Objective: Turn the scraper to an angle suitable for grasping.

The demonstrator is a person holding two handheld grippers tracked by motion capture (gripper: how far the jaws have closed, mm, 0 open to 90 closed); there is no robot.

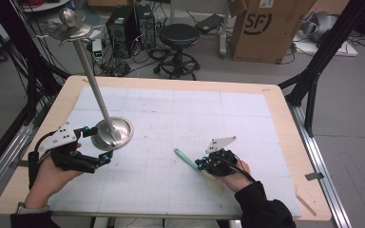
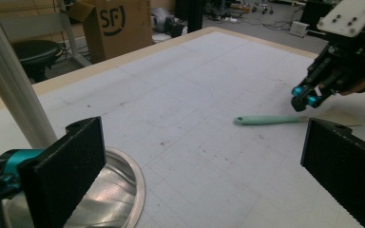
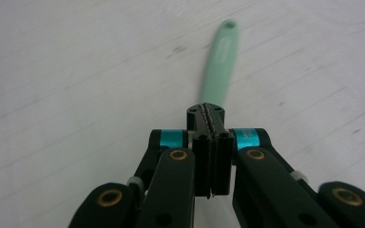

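My right hand-held gripper [image 1: 200, 163] has its jaws pressed flat together; in the right gripper view the two pads meet with nothing clamped between them, and the mint-green spatula [image 3: 220, 61] runs away from just past their tips. In the high view I see that spatula [image 1: 186, 159] lying flat on the white gridded mat [image 1: 180, 118] that covers the bench [image 1: 285, 142], its green handle pointing up and left and its pale translucent blade passing under my right hand. I cannot tell whether the closed jaw tips touch the handle or hover just above it.

My left hand-held gripper [image 1: 102, 144] stands wide open, one jaw either side of the near rim of the steel stand base [image 1: 116, 133], without pressing on it. The left gripper view shows one black pad [image 2: 69, 168] over the dish's edge and the other well out to the side. A tall metal pole [image 1: 92, 80] rises tilted from that base to a small round tray topped by a knob.
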